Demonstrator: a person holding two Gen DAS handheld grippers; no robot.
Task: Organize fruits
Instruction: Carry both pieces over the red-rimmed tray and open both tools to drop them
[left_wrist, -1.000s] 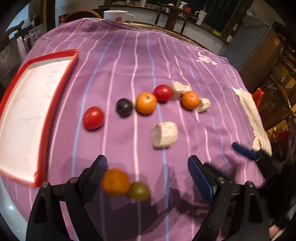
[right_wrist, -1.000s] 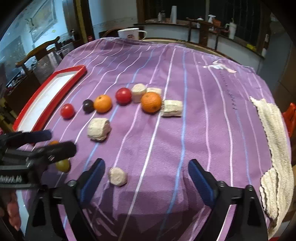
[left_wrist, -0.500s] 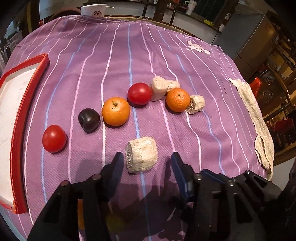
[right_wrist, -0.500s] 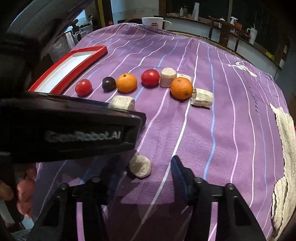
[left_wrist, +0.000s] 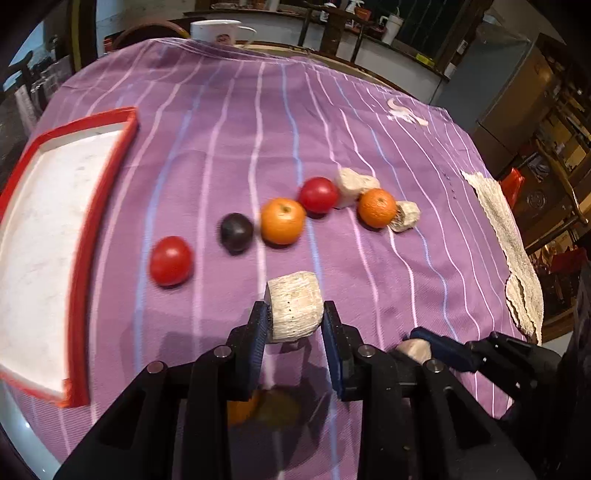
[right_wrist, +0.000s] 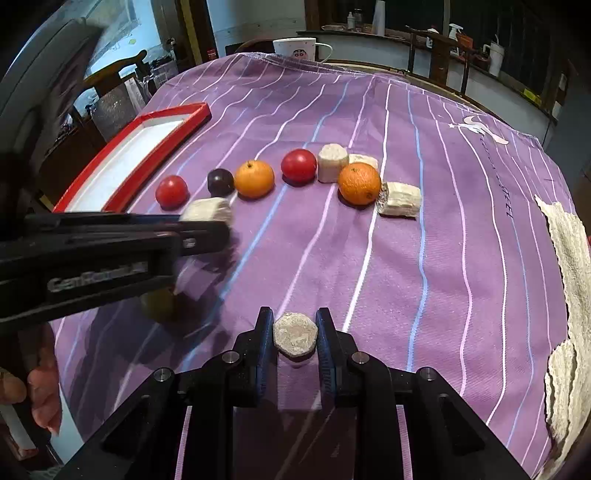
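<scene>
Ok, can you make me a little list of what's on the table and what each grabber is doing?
surface: purple striped cloth
tray: red-rimmed, white inside, nothing in it, on the left
row of fruit: tomato, plum, orange, tomato, orange
pale chunks: three in the row
left gripper: fingers closing on a pale chunk
right gripper: shut on a small round chunk
under left gripper: an orange and a green fruit
right edge: towel
far edge: mug
</scene>
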